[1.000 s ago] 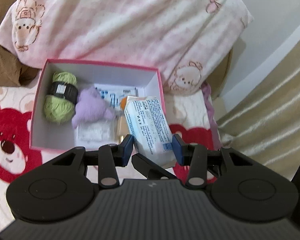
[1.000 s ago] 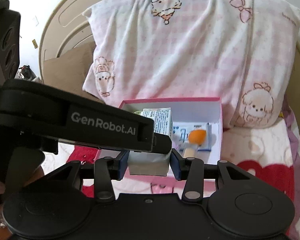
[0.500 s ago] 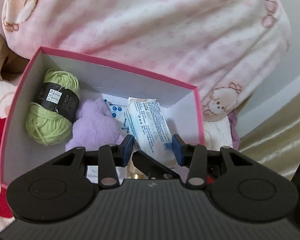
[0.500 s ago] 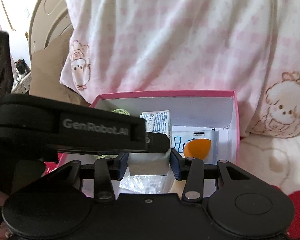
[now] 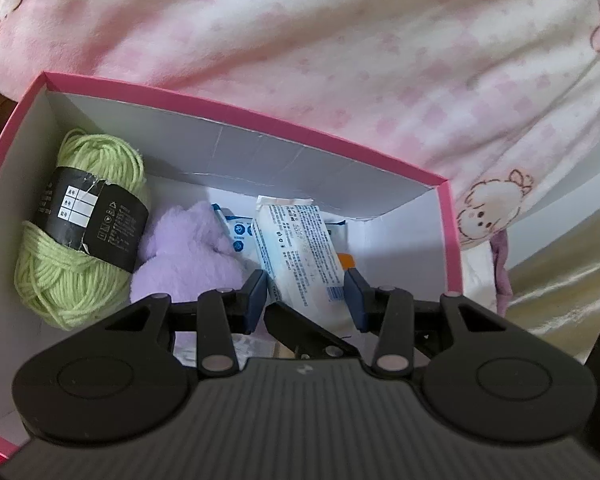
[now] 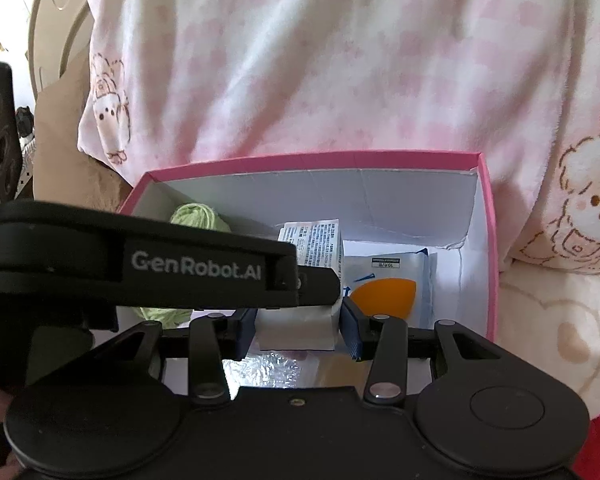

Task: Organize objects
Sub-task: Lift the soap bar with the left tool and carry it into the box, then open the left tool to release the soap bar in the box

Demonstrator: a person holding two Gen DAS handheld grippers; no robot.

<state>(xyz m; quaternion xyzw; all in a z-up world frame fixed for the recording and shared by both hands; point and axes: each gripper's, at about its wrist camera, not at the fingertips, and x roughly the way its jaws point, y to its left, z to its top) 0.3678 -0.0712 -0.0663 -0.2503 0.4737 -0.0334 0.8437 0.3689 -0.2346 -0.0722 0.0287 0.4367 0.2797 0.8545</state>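
Left gripper [image 5: 306,294] and right gripper [image 6: 298,330] both clamping white tissue pack [image 5: 300,256] with small blue print, hanging inside pink box [image 5: 236,114], "GenRobot.AI" reading on left gripper, black-labelled green yarn [image 5: 80,236] lying at box's left wall.

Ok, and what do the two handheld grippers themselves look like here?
Both are matte black plastic. Each gripper, the left gripper and the right gripper, has two linkage arms with silver pivot pins, dark blue pads, round discs on either side and a ribbed housing below. The left one's side, seen from the right wrist, carries white "GenRobot.AI" lettering. No cables or sleeves show.
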